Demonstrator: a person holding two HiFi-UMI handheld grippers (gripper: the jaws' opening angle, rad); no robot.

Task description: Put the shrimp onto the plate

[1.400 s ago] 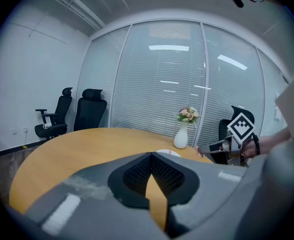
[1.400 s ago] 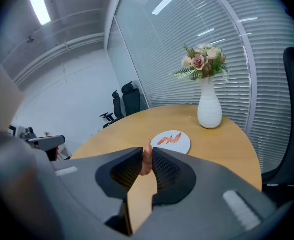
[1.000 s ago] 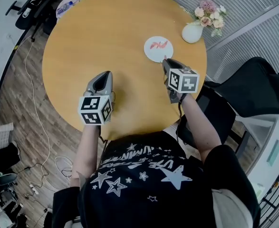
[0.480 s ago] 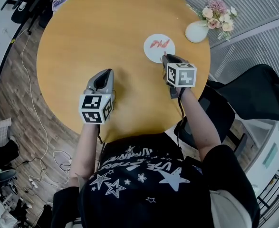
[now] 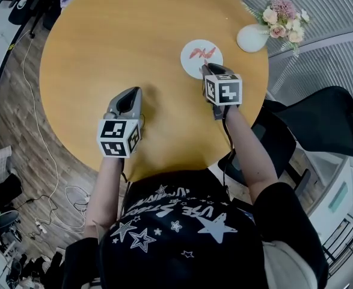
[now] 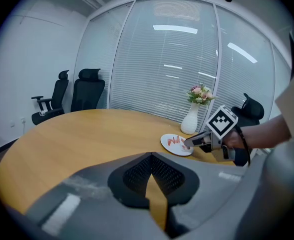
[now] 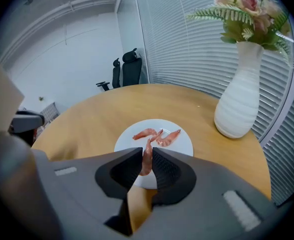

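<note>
- White round plate [image 7: 184,140] sits mid-frame in your right gripper view, on the wooden bench [image 7: 91,116].
- There are two shrimp on it, one at left [image 7: 144,133] and one at right [image 7: 170,137]. They lie flat at the plate's far side with their ends nearly meeting.
- Your right hand-held gripper [image 7: 147,151] is narrowed onto a third shrimp [image 7: 148,159], pinched upright between the pads.
- The held shrimp is pink-orange, curved and thin. It is over the plate's near part, with its top end close to the other two. Can't tell whether it touches the plate.
- Your left hand-held gripper [image 6: 150,155] has its tips together with nothing in them. It is over bare bench at the head view's centre left, well apart from the plate.
- A white vase [image 7: 241,99] holding flowers [image 7: 247,6] stands on the bench at the upper right, near the plate.
</note>
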